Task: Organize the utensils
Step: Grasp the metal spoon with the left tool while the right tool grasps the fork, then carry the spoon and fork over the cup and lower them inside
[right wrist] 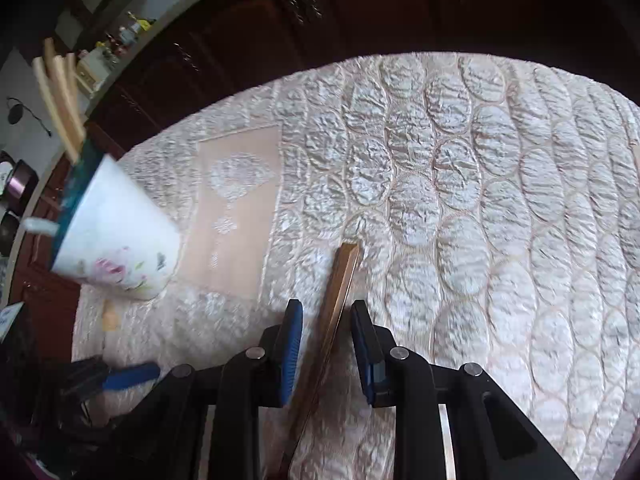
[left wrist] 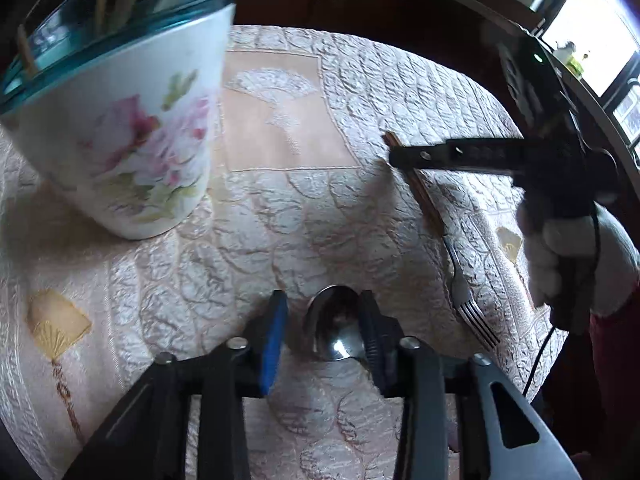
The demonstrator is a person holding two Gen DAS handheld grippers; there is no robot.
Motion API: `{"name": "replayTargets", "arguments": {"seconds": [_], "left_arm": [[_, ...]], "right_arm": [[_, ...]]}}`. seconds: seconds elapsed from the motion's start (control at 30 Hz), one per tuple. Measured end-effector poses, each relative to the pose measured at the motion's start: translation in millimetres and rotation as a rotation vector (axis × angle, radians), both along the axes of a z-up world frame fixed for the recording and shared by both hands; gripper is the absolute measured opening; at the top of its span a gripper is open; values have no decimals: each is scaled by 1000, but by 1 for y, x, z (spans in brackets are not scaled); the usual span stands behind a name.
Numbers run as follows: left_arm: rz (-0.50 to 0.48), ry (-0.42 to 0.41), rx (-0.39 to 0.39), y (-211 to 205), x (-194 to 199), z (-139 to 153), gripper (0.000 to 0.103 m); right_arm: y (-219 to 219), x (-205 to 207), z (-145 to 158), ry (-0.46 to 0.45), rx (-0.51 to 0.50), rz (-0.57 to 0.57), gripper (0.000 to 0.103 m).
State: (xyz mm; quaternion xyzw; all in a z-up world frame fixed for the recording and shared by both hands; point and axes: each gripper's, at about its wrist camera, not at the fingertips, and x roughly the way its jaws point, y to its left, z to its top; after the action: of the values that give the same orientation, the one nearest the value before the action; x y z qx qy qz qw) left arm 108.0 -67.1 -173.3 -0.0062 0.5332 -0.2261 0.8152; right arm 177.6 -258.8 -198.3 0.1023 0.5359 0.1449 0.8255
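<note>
A white flowered cup [left wrist: 128,140] with a teal rim stands on the quilted cloth and holds several wooden utensils; it also shows in the right wrist view [right wrist: 116,240]. A steel spoon [left wrist: 336,328] lies bowl-forward between the open fingers of my left gripper [left wrist: 324,320], which is low over it. A fork [left wrist: 460,280] with a brown wooden handle lies to the right. My right gripper [right wrist: 326,332] is open, its fingers either side of the fork's handle [right wrist: 340,280]. In the left wrist view the right gripper [left wrist: 400,158] sits over the handle end.
The table is covered by a cream quilted cloth [right wrist: 480,200] with a peach panel [left wrist: 276,120]. Dark wooden cabinets [right wrist: 320,20] stand beyond the far edge. A gloved hand [left wrist: 560,256] holds the right gripper. My left gripper's blue pad [right wrist: 128,376] shows at lower left.
</note>
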Motion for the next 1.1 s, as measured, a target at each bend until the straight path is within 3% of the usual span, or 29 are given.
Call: {"name": "replayTargets", "arguments": {"seconds": [0.03, 0.1, 0.23, 0.43, 0.87, 1.1], "left_arm": [[-9, -2, 16, -5, 3, -3, 20], [-20, -15, 28, -9, 3, -4, 14], [-12, -32, 26, -6, 0, 4, 5], [61, -72, 8, 14, -12, 28, 4], [199, -287, -20, 74, -42, 127, 3], [277, -386, -22, 107, -45, 171, 3]], "right_arm": [[2, 4, 0, -11, 2, 0, 27], [9, 9, 0, -15, -9, 21, 14], [20, 9, 6, -36, 1, 51, 14], [7, -19, 45, -121, 49, 48, 12], [-17, -100, 150, -333, 92, 82, 11], [-8, -114, 201, -429, 112, 112, 11]]}}
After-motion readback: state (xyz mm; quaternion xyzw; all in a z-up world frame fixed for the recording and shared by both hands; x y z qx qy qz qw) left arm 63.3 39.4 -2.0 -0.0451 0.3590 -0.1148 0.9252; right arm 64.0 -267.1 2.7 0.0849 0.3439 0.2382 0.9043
